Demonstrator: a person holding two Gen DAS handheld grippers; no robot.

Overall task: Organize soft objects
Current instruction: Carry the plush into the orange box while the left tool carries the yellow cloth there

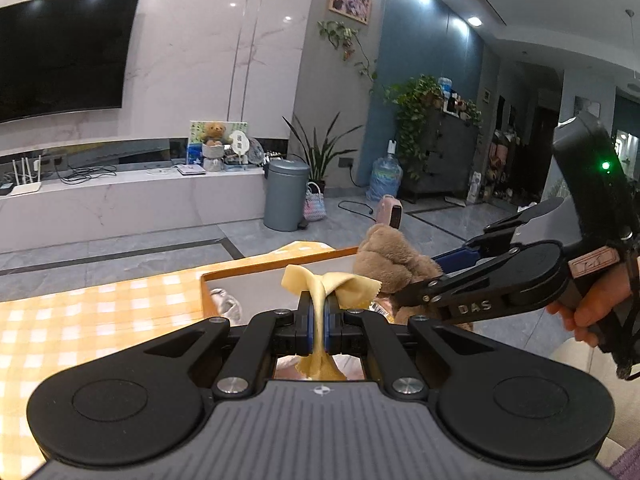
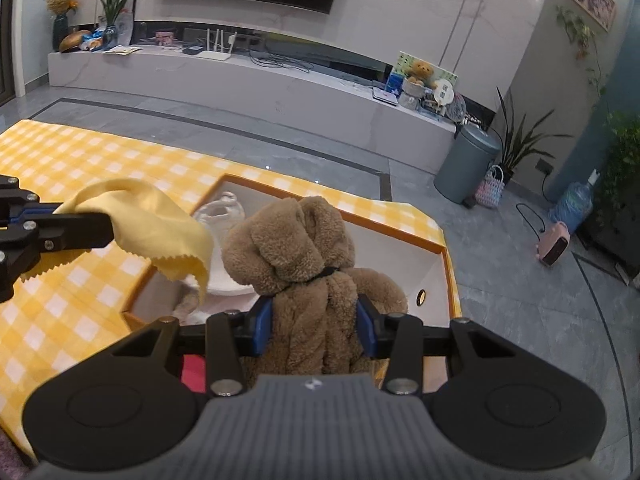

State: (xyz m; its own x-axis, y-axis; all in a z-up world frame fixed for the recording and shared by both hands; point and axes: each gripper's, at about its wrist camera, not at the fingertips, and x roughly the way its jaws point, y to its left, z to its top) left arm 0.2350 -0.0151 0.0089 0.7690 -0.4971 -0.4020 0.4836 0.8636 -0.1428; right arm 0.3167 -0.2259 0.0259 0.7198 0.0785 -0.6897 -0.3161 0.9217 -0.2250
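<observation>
Left wrist view: sits just behind the left gripper [image 1: 319,316], looks along its fingers, slightly downward, toward the TV wall [image 1: 192,60]. Right wrist view: just behind the right gripper [image 2: 316,320], pitched steeper onto the orange-rimmed tray [image 2: 447,268]. Both close-range. Shared: tray, checked tablecloth [image 2: 60,156], plush bear [image 2: 292,248], yellow cloth [image 1: 324,286], grey bin [image 1: 286,194]

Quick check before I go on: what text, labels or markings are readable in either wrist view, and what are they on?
"DAS": raised letters on the black arm of the right gripper, seen from the left wrist view.
Pinkish tag on that gripper's handle: handwriting, unreadable.
White round fan on the TV bench: two square codes, too small to scan.
Small emblem on the grey gripper housing: a logo, no letters.
Wall picture: no legible text.
</observation>
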